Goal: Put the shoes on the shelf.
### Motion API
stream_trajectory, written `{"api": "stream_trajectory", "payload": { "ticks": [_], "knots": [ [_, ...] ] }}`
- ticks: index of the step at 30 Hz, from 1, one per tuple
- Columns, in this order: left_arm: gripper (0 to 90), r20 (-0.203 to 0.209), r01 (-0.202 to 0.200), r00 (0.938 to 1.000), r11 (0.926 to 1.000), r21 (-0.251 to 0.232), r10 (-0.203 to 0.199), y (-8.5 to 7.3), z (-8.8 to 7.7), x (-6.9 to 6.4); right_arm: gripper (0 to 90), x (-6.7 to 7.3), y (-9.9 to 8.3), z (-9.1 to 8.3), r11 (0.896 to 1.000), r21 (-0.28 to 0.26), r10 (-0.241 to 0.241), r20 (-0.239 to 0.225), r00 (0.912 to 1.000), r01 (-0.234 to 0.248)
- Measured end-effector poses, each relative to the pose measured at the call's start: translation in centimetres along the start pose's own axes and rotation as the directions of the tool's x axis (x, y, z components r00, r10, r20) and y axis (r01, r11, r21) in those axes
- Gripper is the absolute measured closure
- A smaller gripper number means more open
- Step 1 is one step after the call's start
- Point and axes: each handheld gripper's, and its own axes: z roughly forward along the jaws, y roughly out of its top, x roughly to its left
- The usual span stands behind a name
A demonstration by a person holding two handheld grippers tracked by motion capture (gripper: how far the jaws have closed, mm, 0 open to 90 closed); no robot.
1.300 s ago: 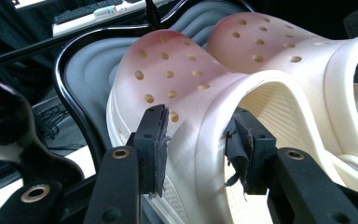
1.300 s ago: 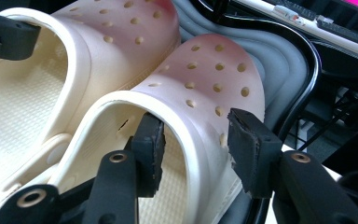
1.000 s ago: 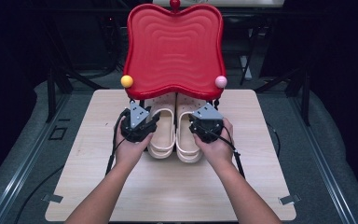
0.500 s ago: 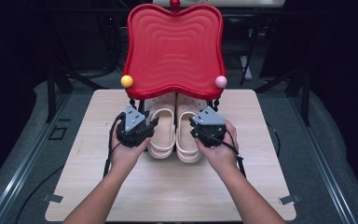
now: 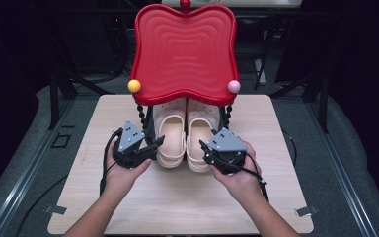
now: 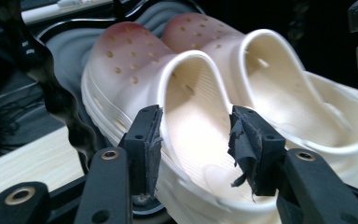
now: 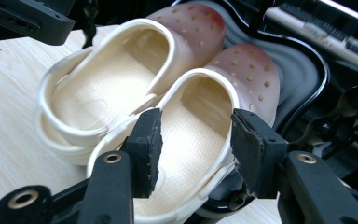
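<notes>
2 cream plastic clogs with little holes (image 5: 185, 134) sit side by side in the middle of the pale wooden table (image 5: 276, 197), with their toes tucked under a wavy red plastic tray on a black stand (image 5: 184, 52) at 12 o'clock. The left gripper (image 5: 154, 146) is at 9 o'clock from the clogs and the right gripper (image 5: 205, 149) is at 3 o'clock. Both have just been opening, so their jaws stand wide apart, pinching nothing, pointing at the clogs' heels.
</notes>
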Motion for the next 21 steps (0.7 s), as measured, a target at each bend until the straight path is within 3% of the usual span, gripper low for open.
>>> {"api": "stream_trajectory", "payload": {
  "ticks": [1, 9, 13, 16, 21],
  "knots": [
    [53.9, 0.021, 0.01, 0.9997, 0.9999, 0.004, -0.01, -0.2, -0.3, 0.0, 52.8, 0.1, -0.2, -0.3, 1.0, -0.01, 0.011, -0.012, 0.9999, -0.011],
    [55.7, 0.048, 0.034, 0.9983, 0.9994, 0.009, -0.034, -2.1, -2.2, -0.6, 56.4, 0.4, -2.1, -2.2, 0.992, -0.039, 0.113, -0.082, 0.9902, -0.117],
    [56.2, 0.055, 0.064, 0.9964, 0.9978, 0.015, -0.065, -3.3, -2.8, -0.9, 59.0, 0.4, -3.4, -2.7, 0.989, -0.013, 0.148, -0.098, 0.9841, -0.15],
    [59.4, 0.036, 0.05, 0.998, 0.9981, 0.037, -0.051, -4.1, -3.0, -1.0, 61.9, 0.4, -4.5, -3.0, 0.985, 0.01, 0.17, -0.098, 0.9805, -0.17],
    [63.0, 0.037, 0.072, 0.9966, 0.9958, 0.056, -0.074, -5.5, -3.0, -1.1, 68.9, 0.1, -6.4, -3.1, 0.977, 0.039, 0.211, -0.097, 0.9726, -0.209]
  ]
}}
